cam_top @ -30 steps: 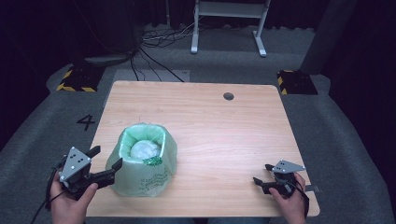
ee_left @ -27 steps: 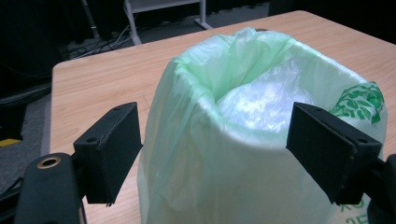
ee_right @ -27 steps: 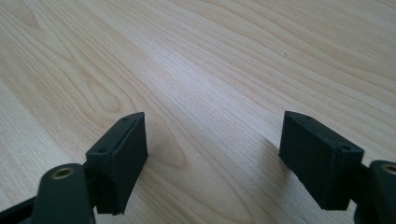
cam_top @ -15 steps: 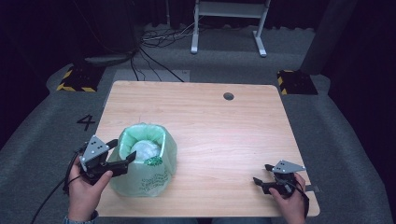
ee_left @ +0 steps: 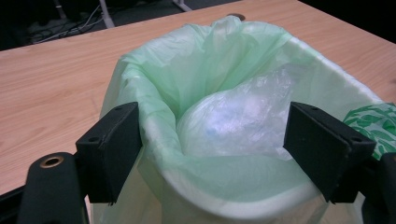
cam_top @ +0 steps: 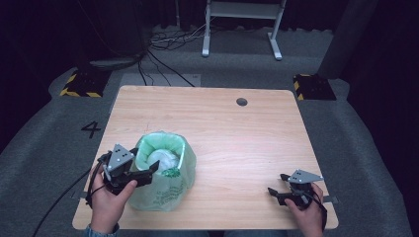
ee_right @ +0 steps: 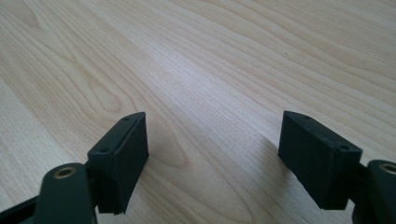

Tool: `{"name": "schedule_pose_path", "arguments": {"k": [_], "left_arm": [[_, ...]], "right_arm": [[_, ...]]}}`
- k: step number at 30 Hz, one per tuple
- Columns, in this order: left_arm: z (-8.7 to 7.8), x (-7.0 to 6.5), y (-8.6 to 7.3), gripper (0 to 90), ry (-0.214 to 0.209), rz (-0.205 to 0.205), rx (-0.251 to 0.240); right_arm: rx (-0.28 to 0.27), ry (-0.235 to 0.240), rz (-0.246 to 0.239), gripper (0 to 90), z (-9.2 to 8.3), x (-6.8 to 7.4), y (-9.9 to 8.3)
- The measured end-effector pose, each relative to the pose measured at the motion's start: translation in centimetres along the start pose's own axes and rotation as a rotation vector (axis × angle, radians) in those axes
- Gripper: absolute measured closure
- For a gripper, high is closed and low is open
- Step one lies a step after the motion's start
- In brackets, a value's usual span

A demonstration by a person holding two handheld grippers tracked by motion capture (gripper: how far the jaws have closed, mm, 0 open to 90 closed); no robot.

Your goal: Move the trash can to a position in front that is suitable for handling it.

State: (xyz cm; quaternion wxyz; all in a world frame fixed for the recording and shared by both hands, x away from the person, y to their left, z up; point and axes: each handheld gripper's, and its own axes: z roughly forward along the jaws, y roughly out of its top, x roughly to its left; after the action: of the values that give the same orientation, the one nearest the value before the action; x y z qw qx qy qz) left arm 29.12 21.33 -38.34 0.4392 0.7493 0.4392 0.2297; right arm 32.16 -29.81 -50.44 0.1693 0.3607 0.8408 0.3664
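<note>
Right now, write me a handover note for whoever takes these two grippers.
Left gripper: open, jaws on either side of the near rim of the bin; no grip yet.
Right gripper: open, holding nothing, low over the bare table at its near right corner.
Bin: on the table's near left part, lined with a green bag folded over the rim, a clear plastic bundle inside.
Done: left gripper placed at the rim.
Left: probably pinch the bag's edge and lift it off the rim.

A "4" marked on grey floor, left of frame; green print on bag, too small to read.
</note>
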Motion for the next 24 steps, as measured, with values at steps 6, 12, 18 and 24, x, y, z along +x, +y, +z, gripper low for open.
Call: {"name": "schedule_pose_path", "arguments": {"k": [6,12,18,24], "left_arm": [[1.2,-3.4,1.0,17.0,-0.060,0.033,0.022],[1.9,-6.4,1.5,17.4,-0.143,0.073,0.044],[1.0,-7.9,2.1,16.1,-0.198,0.085,-0.005],[-1.0,-6.1,2.2,18.1,-0.128,0.080,-0.068]], "right_arm": [[0.001,0.007,0.003,25.3,0.0,0.0,0.0],[0.000,0.007,0.003,25.3,0.0,0.0,0.0],[0.001,0.007,0.003,25.3,0.0,0.0,0.0],[0.003,0.010,0.008,24.8,0.1,-0.1,0.1]]}}
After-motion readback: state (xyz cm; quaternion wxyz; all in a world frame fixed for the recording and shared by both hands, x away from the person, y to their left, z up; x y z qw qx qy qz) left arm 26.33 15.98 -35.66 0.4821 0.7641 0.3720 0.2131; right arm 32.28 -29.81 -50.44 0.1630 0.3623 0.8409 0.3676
